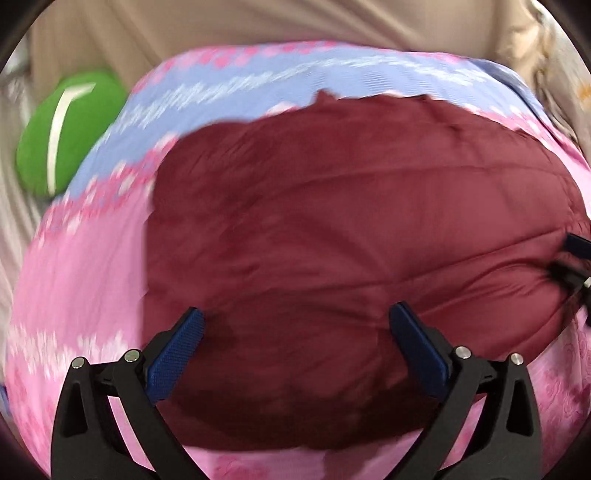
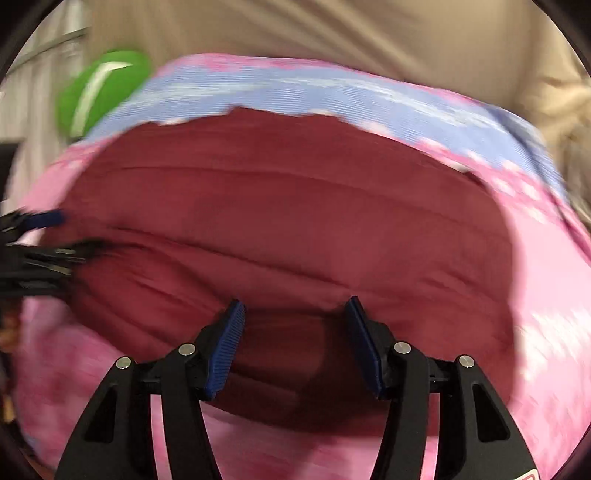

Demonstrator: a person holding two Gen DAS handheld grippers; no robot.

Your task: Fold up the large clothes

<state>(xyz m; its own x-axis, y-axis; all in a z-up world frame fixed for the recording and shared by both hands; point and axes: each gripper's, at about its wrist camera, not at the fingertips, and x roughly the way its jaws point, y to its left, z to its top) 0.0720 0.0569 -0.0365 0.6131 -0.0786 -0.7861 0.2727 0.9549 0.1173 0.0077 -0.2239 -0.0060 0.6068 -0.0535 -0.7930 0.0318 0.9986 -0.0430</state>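
Across the pink and blue patterned cloth: dark red padded garment, quilted in seams, lying spread and covering most of the middle.
Left gripper: spread wide, blue pads apart, hanging over the near part of the garment; contact with the fabric not clear.
Right gripper: about half spread, red fabric showing in the gap between the pads; cannot tell whether pressed on.
Far edge of garment: ragged, just short of the blue band of the cloth.
Far left, beyond the cloth: green rounded object with a white stripe.
Behind everything: beige sheet, creased.
Sharpness: both views blurred.
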